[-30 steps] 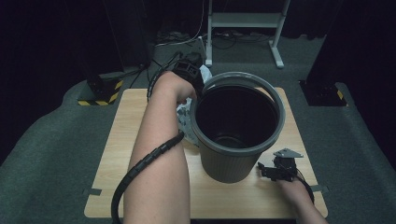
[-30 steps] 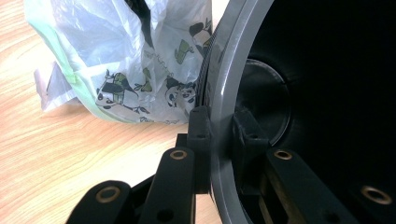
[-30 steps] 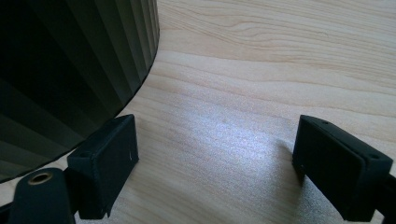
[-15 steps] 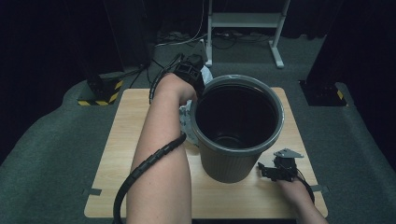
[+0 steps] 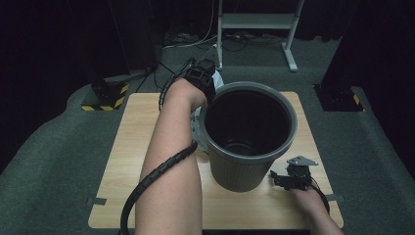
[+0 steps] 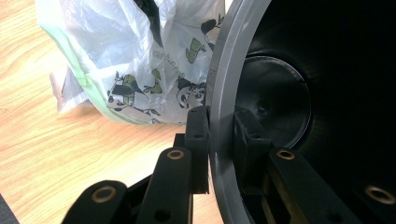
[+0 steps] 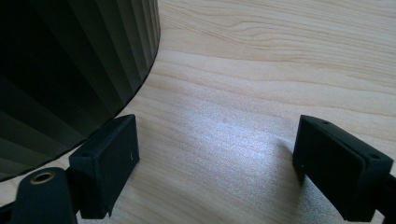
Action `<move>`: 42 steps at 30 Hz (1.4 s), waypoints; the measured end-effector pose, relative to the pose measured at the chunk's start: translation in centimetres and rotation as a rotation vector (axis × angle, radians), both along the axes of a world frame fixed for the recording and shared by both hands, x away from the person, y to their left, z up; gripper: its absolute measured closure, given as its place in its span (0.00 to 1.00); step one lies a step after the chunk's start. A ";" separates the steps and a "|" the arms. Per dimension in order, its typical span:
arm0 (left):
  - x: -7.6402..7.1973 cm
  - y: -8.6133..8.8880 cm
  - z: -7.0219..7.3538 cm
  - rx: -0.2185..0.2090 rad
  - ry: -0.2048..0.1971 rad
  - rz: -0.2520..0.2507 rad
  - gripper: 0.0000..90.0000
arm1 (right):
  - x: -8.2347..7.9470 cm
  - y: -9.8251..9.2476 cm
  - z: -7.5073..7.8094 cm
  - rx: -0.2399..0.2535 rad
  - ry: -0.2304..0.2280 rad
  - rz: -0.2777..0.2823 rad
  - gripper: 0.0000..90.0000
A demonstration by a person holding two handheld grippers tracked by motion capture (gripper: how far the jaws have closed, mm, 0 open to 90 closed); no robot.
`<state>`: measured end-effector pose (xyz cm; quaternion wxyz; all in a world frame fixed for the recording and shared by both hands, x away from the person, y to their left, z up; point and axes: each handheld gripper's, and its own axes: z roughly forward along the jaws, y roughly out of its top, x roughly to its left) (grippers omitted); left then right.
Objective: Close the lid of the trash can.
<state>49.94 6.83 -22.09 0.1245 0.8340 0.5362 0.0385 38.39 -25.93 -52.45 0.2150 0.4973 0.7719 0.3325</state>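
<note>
At the near right, the right gripper [image 5: 288, 177] rested on the pale wooden table [image 5: 127, 161] with jaws spread wide and empty, the tall grey ribbed plastic bin [image 5: 249, 171] just to its left. Farther off, the left gripper [image 6: 219, 140] pinched the bin's far-left rim; a panda-printed white plastic bag [image 6: 140, 60] lay just beyond.

The high view looks forward and down over the table [image 5: 147, 142]. The left gripper view sits close at the grey bin's [image 6: 224, 93] rim; the right gripper view skims the tabletop beside its ribbed wall.
</note>
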 end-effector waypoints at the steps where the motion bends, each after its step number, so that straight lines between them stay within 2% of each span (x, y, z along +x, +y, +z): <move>1: 0.0 0.0 -0.1 0.000 -0.001 0.001 0.86 | 0.0 0.0 0.0 -0.002 -0.002 0.002 0.15; 10: 0.1 -0.1 -0.4 -0.002 -0.005 -0.004 0.84 | 0.0 0.0 0.0 0.000 0.000 0.000 0.15; 15: 0.1 0.3 -0.2 -0.020 -0.021 0.001 0.69 | 0.0 0.0 0.0 0.000 0.000 0.002 0.15; 16: 0.1 0.4 -0.2 -0.037 -0.018 0.014 0.66 | 0.0 0.0 0.0 -0.001 -0.001 0.002 0.15; 17: 0.1 0.5 -0.1 -0.035 -0.024 0.006 0.64 | 0.0 0.0 0.0 0.000 0.000 0.002 0.15; 18: 0.1 0.6 0.0 -0.052 -0.026 0.008 0.61 | 0.0 0.0 0.0 0.000 0.000 0.002 0.15; 24: -0.1 1.0 0.6 -0.064 -0.079 0.013 0.50 | 0.1 0.0 0.0 -0.003 -0.002 0.004 0.15; 29: -0.3 1.2 0.6 -0.066 -0.102 0.005 0.46 | 0.1 0.0 0.0 -0.004 -0.002 0.003 0.15; 32: -0.4 1.3 0.4 -0.046 -0.117 -0.005 0.45 | 0.1 0.0 0.0 -0.004 -0.002 0.004 0.15; 35: -0.6 1.6 0.3 -0.077 -0.129 -0.013 0.43 | 0.1 0.0 0.0 -0.003 -0.001 0.003 0.15; 39: -0.9 2.4 0.0 -0.063 -0.161 -0.026 0.40 | 0.1 0.0 0.0 -0.004 -0.001 0.003 0.15; 42: -1.1 2.9 -0.1 -0.069 -0.167 -0.028 0.38 | 0.1 0.0 0.0 -0.004 -0.001 0.003 0.15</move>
